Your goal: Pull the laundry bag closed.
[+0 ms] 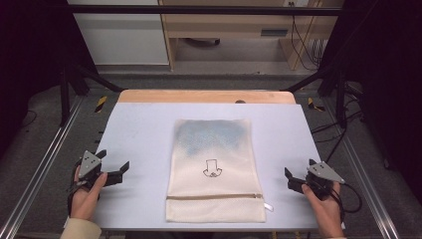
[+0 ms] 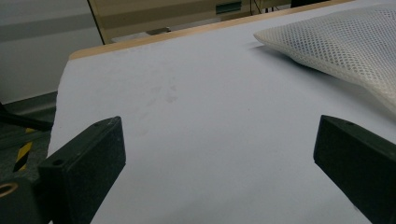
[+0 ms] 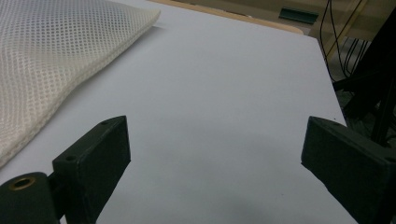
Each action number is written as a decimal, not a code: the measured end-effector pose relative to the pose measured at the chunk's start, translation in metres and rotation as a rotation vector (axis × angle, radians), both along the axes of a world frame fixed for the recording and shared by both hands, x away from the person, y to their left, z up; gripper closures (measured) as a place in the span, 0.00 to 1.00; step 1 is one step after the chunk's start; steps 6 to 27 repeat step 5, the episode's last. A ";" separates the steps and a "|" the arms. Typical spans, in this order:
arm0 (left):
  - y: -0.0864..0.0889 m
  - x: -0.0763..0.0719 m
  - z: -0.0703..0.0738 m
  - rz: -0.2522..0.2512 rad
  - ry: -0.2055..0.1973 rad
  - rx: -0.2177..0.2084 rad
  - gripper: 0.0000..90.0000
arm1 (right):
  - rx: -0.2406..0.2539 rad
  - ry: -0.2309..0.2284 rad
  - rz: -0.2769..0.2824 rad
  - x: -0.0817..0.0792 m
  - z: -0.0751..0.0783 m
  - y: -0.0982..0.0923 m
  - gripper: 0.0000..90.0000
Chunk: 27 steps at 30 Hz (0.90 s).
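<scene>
Mesh bag [image 1: 215, 169] flat at middle of table [image 1: 139, 129] in high view, small black drawing on it, no readable writing; left gripper [image 1: 115, 166] and right gripper [image 1: 297, 175] beside it, apart.

Left gripper view: jaws spread wide, bag [image 2: 341, 42] ahead right.

Right gripper view: jaws spread wide, bag [image 3: 51, 51] ahead left.

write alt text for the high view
A cream mesh bag lies flat mid-table, zipper near the front edge, something blue inside at its far end. A hand-held gripper sits each side, left and right, both open and apart from the bag.
</scene>
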<state>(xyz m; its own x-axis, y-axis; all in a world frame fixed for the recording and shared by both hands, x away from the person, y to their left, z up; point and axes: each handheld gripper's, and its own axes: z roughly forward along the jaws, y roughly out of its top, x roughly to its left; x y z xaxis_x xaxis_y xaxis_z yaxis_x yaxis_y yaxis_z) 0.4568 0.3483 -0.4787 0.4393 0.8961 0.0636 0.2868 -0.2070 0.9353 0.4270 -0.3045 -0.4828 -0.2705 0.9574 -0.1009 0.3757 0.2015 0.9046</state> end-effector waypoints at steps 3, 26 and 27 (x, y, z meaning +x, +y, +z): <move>0.001 0.000 0.000 0.002 0.002 -0.005 0.02 | 0.003 0.002 0.001 0.000 0.000 0.000 0.09; 0.001 0.000 0.000 0.002 0.003 -0.004 0.02 | 0.002 0.004 0.001 0.001 0.000 0.000 0.09; 0.001 0.000 0.000 0.002 0.003 -0.004 0.02 | 0.002 0.004 0.001 0.001 0.000 0.000 0.09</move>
